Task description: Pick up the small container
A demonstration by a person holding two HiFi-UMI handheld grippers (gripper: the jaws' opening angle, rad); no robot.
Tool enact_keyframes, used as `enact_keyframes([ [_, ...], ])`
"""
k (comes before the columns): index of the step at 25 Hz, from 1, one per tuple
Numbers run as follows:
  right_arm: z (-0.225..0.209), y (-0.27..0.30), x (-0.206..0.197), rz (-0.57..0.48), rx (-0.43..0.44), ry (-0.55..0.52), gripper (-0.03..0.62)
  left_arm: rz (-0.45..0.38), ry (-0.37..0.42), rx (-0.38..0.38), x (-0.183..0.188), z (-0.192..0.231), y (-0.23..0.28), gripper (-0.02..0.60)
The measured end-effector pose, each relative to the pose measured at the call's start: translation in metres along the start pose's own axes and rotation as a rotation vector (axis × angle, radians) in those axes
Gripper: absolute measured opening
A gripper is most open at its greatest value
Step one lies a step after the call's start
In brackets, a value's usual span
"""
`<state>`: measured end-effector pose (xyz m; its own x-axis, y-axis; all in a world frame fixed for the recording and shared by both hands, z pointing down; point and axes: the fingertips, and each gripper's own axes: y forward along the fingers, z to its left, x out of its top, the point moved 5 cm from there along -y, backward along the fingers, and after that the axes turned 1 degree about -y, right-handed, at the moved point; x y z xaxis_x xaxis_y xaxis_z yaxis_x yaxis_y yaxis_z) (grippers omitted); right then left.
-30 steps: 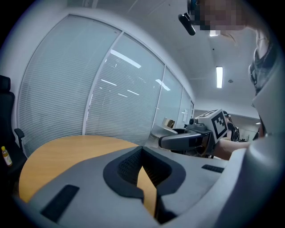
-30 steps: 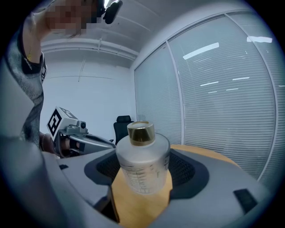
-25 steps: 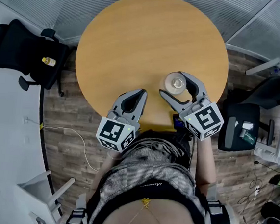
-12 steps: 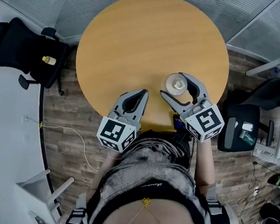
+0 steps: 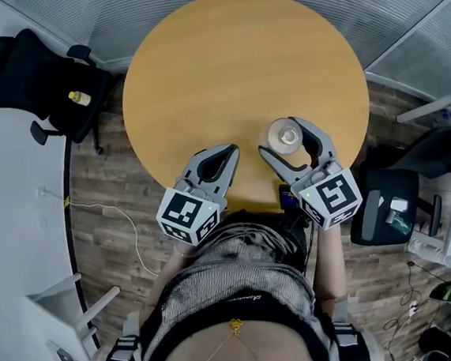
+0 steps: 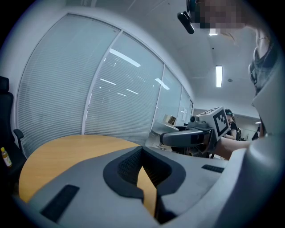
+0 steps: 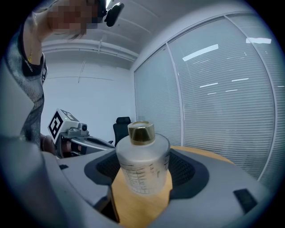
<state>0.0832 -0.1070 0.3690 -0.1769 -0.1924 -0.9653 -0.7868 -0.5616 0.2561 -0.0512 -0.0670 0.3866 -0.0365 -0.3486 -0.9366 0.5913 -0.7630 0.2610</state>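
Small container (image 7: 143,165), gold-capped: upright on desk (image 5: 221,64), bracketed by right claw (image 5: 278,136) with jaws released either side, neither gripped nor lifted; left claw (image 5: 227,151) clenched, empty; closing and lift outstanding.

An office meeting room: round table (image 5: 221,64), black swivel chair (image 5: 30,84), glass walls with blinds (image 6: 120,100)

Small container (image 5: 285,135): 1, between the jaws of the right gripper (image 5: 280,135). Grippers: 2, counting the left gripper (image 5: 223,152). Round table (image 5: 221,56): 1; black office chairs (image 5: 31,78): 2.
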Motion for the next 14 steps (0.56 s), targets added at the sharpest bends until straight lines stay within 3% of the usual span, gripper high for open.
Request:
enact_keyframes([
  [14, -0.0016, -0.001, -0.0007, 0.003, -0.002, -0.01, 0.336, 0.004, -0.003, -0.006, -0.0022, -0.0024, 0.0022, 0.003],
])
